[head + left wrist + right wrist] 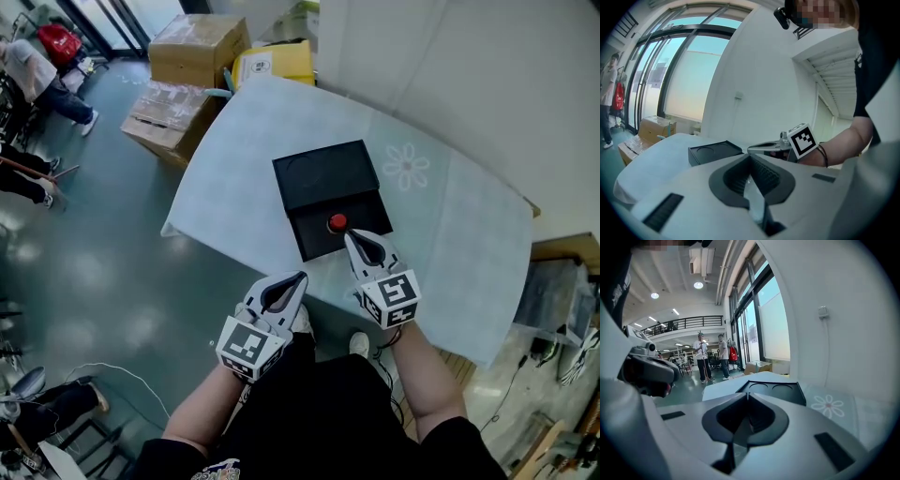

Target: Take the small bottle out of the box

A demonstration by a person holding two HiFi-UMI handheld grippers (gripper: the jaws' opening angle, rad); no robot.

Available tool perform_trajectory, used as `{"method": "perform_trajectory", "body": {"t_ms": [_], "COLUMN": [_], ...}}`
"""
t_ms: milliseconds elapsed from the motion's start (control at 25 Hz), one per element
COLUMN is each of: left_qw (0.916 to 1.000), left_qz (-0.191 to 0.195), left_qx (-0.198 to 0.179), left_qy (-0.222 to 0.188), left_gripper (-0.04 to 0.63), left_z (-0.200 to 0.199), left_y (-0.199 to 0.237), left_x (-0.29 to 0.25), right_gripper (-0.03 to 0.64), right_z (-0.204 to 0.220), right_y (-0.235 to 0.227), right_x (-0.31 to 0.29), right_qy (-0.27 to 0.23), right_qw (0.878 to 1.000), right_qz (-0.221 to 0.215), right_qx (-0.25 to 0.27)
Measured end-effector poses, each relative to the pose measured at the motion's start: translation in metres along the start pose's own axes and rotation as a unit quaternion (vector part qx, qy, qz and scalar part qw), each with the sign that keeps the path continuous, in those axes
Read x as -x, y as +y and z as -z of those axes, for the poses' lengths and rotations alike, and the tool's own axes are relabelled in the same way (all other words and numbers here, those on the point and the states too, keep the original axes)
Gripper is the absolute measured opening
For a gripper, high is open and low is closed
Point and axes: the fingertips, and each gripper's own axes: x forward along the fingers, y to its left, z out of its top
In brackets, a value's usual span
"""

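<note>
Small bottle point(337, 223) inside the box point(314, 236), in the low open half, red cap up. Only the cap on show from above, so probably standing straight, long way up and down. Lid point(323, 176) lying flat at the far side of the box, all of it on the tabletop point(244, 141).

Right gripper point(352, 238) at the near edge of the box, tips right next to the red cap. Touching or not: too close to tell. Jaws pressed together, nothing between them. From the right gripper view, no bottle to see, just the black box with 2 round dips past the tips.

Left gripper point(298, 279) off the near left corner of the box, out over the tabletop edge, well apart from the bottle. Jaws together too, nothing held.

Right gripper much nearer, then. Bottle just in front of its tips and a little to the left. Best guess for the next move: open the jaws wide, slide 1 pad to each side of the cap, squeeze, then lift straight up out of the box. No way to grab it with jaws together like this.
</note>
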Motion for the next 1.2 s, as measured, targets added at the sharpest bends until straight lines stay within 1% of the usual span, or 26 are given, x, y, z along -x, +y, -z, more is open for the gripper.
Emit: {"method": "perform_trajectory", "body": {"t_ms": [40, 80, 120, 160, 240, 400, 560, 800, 1040, 1200], "left_qw": [1.0, 1.0, 0.9999, 0.9999, 0.9997, 0.9991, 0.9983, 0.9977, 0.9977, 0.9975], "left_qz": [0.002, 0.004, 0.008, 0.012, 0.02, 0.036, 0.043, 0.049, 0.044, 0.028], "left_qx": [0.003, 0.006, 0.007, 0.007, 0.008, 0.013, 0.022, 0.021, 0.025, 0.036], "left_qy": [0.0, 0.001, 0.003, 0.005, 0.011, 0.02, 0.031, 0.042, 0.046, 0.055], "left_gripper": [0.028, 0.028, 0.028, 0.028, 0.028, 0.028, 0.028, 0.028, 0.028, 0.028], "left_z": [0.001, 0.002, 0.003, 0.005, 0.009, 0.018, 0.028, 0.033, 0.038, 0.04], "left_y": [0.004, 0.007, 0.01, 0.012, 0.016, 0.023, 0.029, 0.036, 0.041, 0.044], "left_x": [-0.001, -0.003, -0.004, -0.006, -0.008, -0.011, -0.011, -0.011, -0.011, -0.011], "right_gripper": [0.026, 0.046, 0.08, 0.091, 0.092, 0.144, 0.166, 0.175, 0.173, 0.173], "right_z": [0.002, 0.004, 0.006, 0.008, 0.013, 0.023, 0.031, 0.039, 0.047, 0.051], "right_y": [-0.001, -0.003, -0.004, -0.005, -0.008, -0.014, -0.017, -0.022, -0.025, -0.026], "right_x": [-0.004, -0.007, -0.011, -0.015, -0.021, -0.036, -0.048, -0.061, -0.07, -0.072], "right_qy": [0.003, 0.005, 0.009, 0.012, 0.019, 0.031, 0.041, 0.05, 0.057, 0.055], "right_qw": [1.0, 1.0, 1.0, 1.0, 1.0, 0.999, 0.998, 0.998, 0.998, 0.998], "right_qz": [0.004, 0.007, 0.01, 0.012, 0.019, 0.03, 0.037, 0.04, 0.037, 0.037], "right_qx": [0.001, 0.001, -0.001, -0.002, -0.003, -0.001, 0.002, 0.002, -0.001, 0.002]}}
